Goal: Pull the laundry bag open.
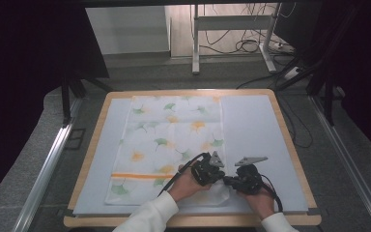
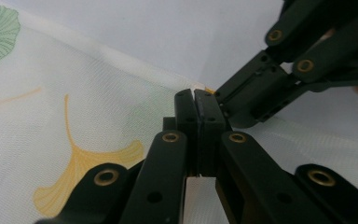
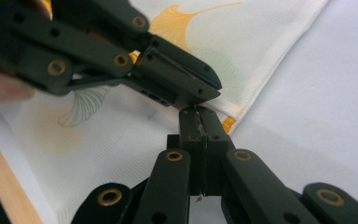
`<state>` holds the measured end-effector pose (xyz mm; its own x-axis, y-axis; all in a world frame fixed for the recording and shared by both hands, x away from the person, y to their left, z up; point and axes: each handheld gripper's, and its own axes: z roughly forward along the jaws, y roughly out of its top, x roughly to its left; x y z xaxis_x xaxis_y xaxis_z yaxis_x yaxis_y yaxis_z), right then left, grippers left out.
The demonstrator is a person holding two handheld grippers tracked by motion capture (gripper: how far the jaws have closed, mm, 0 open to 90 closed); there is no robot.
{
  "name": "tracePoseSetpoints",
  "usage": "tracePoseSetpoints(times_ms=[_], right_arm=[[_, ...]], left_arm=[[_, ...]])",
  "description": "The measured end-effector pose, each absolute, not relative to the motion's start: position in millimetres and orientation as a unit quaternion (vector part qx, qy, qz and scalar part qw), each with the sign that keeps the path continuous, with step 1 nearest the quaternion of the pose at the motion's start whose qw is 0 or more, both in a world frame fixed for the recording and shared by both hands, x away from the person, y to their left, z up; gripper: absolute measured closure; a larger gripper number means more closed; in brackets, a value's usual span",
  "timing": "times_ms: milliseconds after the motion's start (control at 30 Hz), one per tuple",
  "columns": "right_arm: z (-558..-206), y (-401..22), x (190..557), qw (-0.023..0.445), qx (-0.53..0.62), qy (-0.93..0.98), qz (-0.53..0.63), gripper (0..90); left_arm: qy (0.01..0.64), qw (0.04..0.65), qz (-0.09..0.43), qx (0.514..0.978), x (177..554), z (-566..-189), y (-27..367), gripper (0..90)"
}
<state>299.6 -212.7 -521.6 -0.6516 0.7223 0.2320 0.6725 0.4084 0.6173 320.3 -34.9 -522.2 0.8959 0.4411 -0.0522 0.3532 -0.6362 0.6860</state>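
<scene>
Closest in are the person's two hands at the near edge of the surface point(image 1: 251, 121), each with a tool. The left tool point(image 2: 198, 100) and the right tool point(image 3: 198, 116) meet tip to tip at the near right corner of the cloth point(image 1: 164, 145), a leaf-print piece with an orange stripe lying flat on the pale mat.

Both tools have their jaws pressed together. The tips sit right at the hem, but I can't tell whether either one really has fabric pinched or is just closed on top of it.

My guess at why they're bunched at one corner: that's the easy place to catch a single layer, maybe so one tool can hand it off or both can lift it for a fold.
</scene>
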Motion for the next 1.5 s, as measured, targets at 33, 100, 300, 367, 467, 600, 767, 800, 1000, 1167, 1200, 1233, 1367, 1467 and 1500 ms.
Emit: tracePoseSetpoints(times_ms=[33,100,300,367,467,600,767,800,1000,1167,1200,1233,1367,1467,1500], right_arm=[[-521.8,-213.3,300.8,0.028,0.421,0.836,0.352,89.2],[-522.9,-215.7,302.6,0.016,0.43,0.83,0.356,89.3],[-525.2,-220.9,306.4,-0.012,0.446,0.817,0.365,89.4],[-525.5,-221.2,306.7,-0.013,0.448,0.815,0.366,89.5],[-526.0,-221.9,307.3,-0.019,0.451,0.813,0.369,89.5],[-526.5,-222.8,307.8,-0.024,0.454,0.81,0.371,89.5],[-527.1,-224.4,308.6,-0.03,0.454,0.808,0.373,89.5],[-527.0,-224.4,308.6,-0.029,0.453,0.81,0.372,89.5],[-527.2,-223.8,308.1,-0.027,0.454,0.808,0.374,89.5],[-526.9,-223.3,307.5,-0.023,0.452,0.81,0.373,89.5],[-526.8,-223.2,307.5,-0.023,0.452,0.81,0.373,89.5],[-526.8,-223.2,307.5,-0.023,0.451,0.81,0.373,89.5],[-526.8,-223.2,307.7,-0.023,0.45,0.811,0.373,89.5],[-526.7,-223.1,307.7,-0.022,0.448,0.812,0.372,89.5],[-526.7,-223.0,307.6,-0.022,0.448,0.813,0.372,89.5]], left_arm=[[0.221,0.364,0.06,0.903,320.0,-522.2,-34.8,90.0],[0.218,0.365,0.064,0.903,319.2,-522.5,-35.0,90.0],[0.214,0.36,0.073,0.905,317.6,-521.9,-35.1,90.0],[0.213,0.357,0.075,0.907,317.6,-521.5,-34.4,90.0],[0.214,0.355,0.074,0.907,317.6,-521.1,-33.0,90.0],[0.216,0.352,0.074,0.908,318.1,-520.9,-30.5,90.0],[0.218,0.351,0.075,0.908,318.1,-520.9,-24.9,90.0],[0.219,0.35,0.076,0.907,317.7,-521.0,-23.9,90.0],[0.225,0.349,0.075,0.907,317.2,-521.1,-14.5,90.0],[0.23,0.351,0.075,0.905,316.2,-521.8,-7.8,90.0],[0.233,0.352,0.074,0.904,316.0,-522.0,-6.0,90.0],[0.232,0.352,0.073,0.904,316.3,-522.0,-4.7,90.0],[0.239,0.353,0.07,0.902,317.4,-522.6,1.0,90.0],[0.243,0.35,0.071,0.902,317.7,-522.2,5.5,90.0],[0.242,0.35,0.072,0.902,317.9,-522.2,6.8,90.0]])
